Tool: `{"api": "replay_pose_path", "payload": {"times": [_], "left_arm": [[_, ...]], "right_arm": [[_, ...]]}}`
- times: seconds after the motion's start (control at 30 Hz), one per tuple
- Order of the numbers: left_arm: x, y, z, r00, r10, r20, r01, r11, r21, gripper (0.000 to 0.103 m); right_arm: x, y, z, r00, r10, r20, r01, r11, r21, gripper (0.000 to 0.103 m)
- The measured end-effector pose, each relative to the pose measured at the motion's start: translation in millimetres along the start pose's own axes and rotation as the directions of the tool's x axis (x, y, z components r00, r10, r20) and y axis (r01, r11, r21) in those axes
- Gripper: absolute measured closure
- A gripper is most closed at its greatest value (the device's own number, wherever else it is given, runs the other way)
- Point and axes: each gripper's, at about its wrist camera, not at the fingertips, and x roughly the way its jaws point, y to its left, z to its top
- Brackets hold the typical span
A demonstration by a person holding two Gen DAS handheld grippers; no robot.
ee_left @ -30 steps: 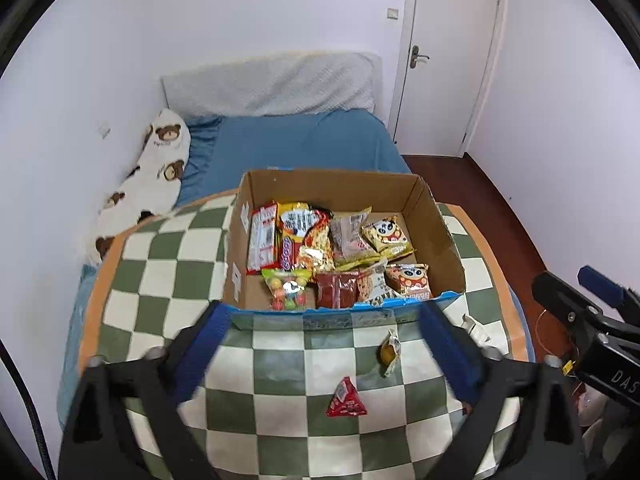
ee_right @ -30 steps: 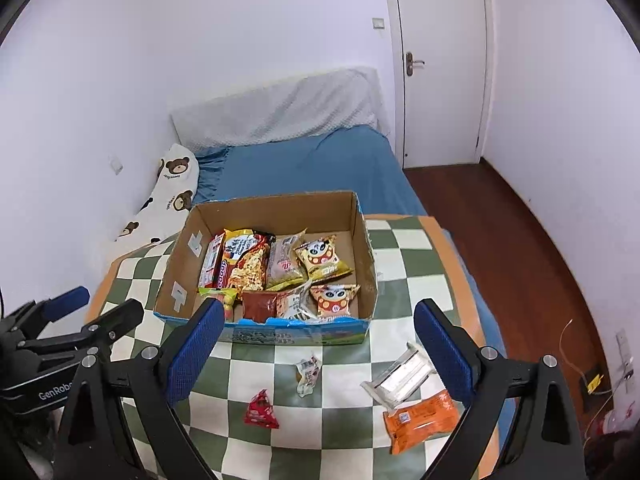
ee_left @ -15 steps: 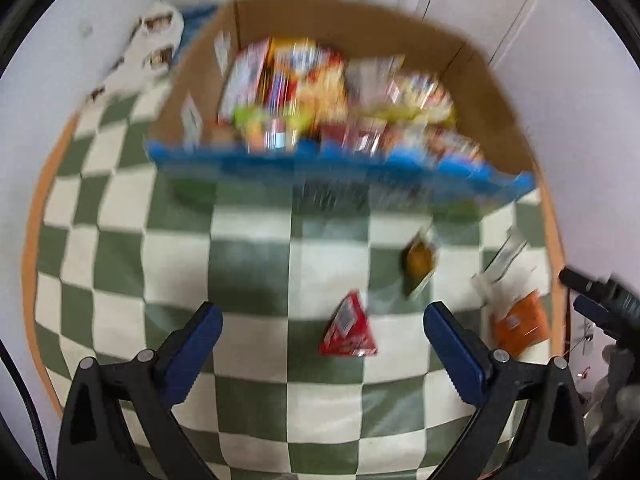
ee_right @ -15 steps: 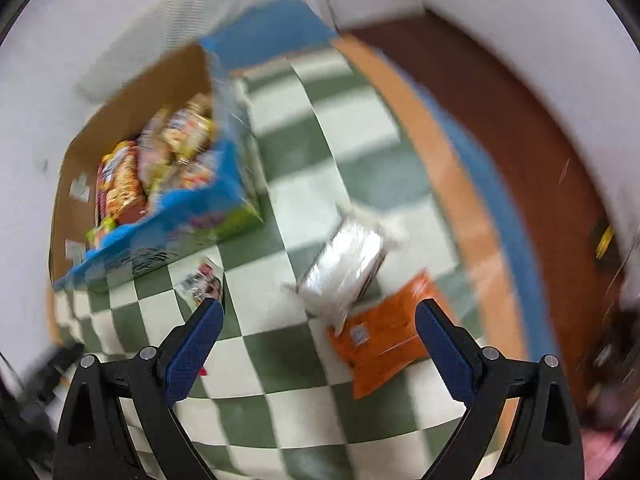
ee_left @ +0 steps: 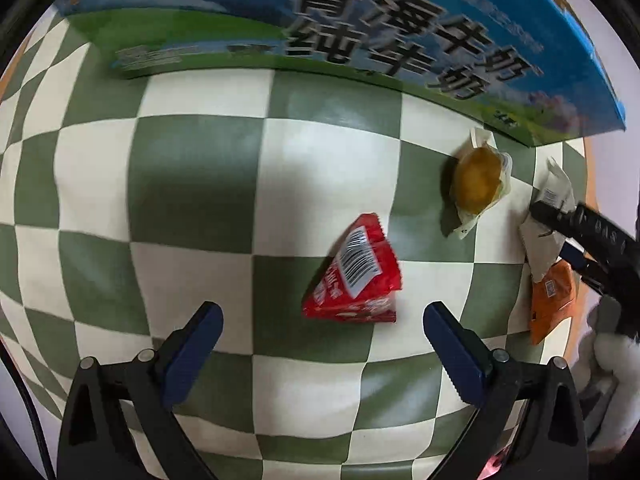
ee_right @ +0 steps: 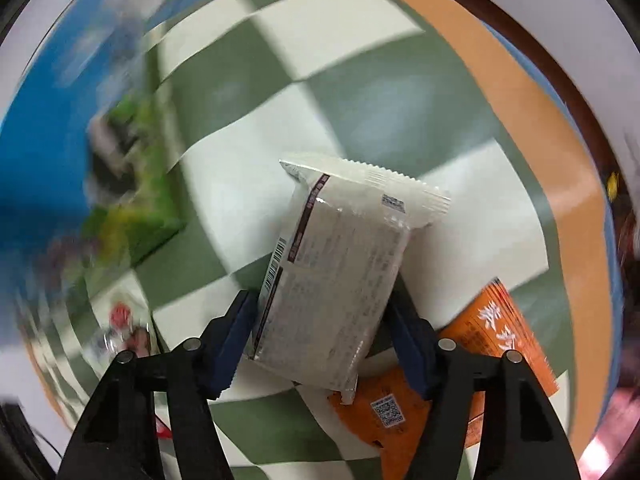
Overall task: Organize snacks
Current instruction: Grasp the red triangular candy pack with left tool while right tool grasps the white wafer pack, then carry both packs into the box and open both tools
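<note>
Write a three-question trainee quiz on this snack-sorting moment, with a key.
1. True or false: the left gripper is shut on the red packet.
2. Which packet sits between the right gripper pads: A white packet, B orange packet, C yellow snack?
3. Fill in: the white packet partly overlaps the ____ packet.

Key: 1 false, its jaws stand open just short of it; 2 A; 3 orange.
</note>
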Motion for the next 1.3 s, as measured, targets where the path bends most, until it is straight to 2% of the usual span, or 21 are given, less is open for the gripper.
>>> {"api": "replay_pose_path", "payload": {"times": [0.03, 0.1, 0.17, 0.27, 0.53, 0.63, 0.7, 0.83, 1.0, 1.1, 1.2, 1.3], "left_arm": [[2.7, -2.4, 0.7, 1.0, -0.009, 0.0, 0.009, 1.0, 0.005, 0.002], [8.4, -6.7, 3.2, 1.0, -0.02, -0.006, 0.02, 1.0, 0.015, 0.013], [15.9, -11.4, 5.0, 1.0, -0.024, -0.013, 0.024, 0.999, 0.025, 0.043], [26.5, -16.3, 5.5, 1.0, -0.021, -0.021, 0.022, 0.999, 0.034, 0.056], [35.6, -22.1, 10.7, 1.0, -0.016, -0.013, 0.016, 0.999, 0.045, 0.056], [26.0, -22.4, 12.9, 1.0, -0.015, 0.003, 0.015, 0.999, 0.052, 0.066], [17.4, -21.8, 10.8, 1.0, -0.024, 0.009, 0.024, 0.998, 0.052, 0.067], [5.7, -12.6, 6.0, 0.999, -0.04, 0.011, 0.039, 0.997, 0.06, 0.067], [-17.1, 2.8, 2.4, 0.996, -0.084, 0.011, 0.083, 0.996, 0.041, 0.068], [-43.7, 7.5, 0.9, 0.993, -0.11, 0.039, 0.109, 0.993, 0.041, 0.068], [-77.7, 9.5, 4.3, 0.985, -0.15, 0.081, 0.146, 0.988, 0.051, 0.068], [-122.5, 5.7, 17.7, 0.968, -0.21, 0.139, 0.202, 0.977, 0.073, 0.068]], "right_arm": [[-0.4, 9.1, -6.9, 1.0, -0.001, -0.014, 0.0, 0.998, -0.063, 0.041], [-0.9, 24.1, -22.3, 0.999, -0.013, -0.034, 0.007, 0.987, -0.163, 0.045], [0.0, 36.7, -40.5, 0.998, -0.029, -0.052, 0.016, 0.97, -0.244, 0.045], [4.6, 43.3, -59.6, 0.996, -0.028, -0.082, 0.004, 0.96, -0.28, 0.046], [22.0, 31.7, -71.2, 0.993, 0.008, -0.116, -0.03, 0.982, -0.185, 0.039], [21.5, 20.2, -61.5, 0.996, 0.014, -0.092, -0.029, 0.985, -0.17, 0.045], [17.4, 19.7, -48.0, 0.997, 0.027, -0.074, -0.04, 0.985, -0.168, 0.046], [6.4, 13.2, -53.6, 0.992, 0.104, -0.073, -0.114, 0.982, -0.152, 0.046], [-14.4, 6.3, -61.8, 0.98, 0.186, -0.067, -0.195, 0.969, -0.15, 0.046], [-36.4, 12.0, -64.0, 0.969, 0.242, -0.049, -0.247, 0.957, -0.151, 0.046], [-76.8, 20.9, -59.6, 0.951, 0.307, -0.017, -0.306, 0.936, -0.173, 0.046], [-121.6, 38.2, -44.5, 0.934, 0.356, 0.036, -0.339, 0.913, -0.227, 0.046]]}}
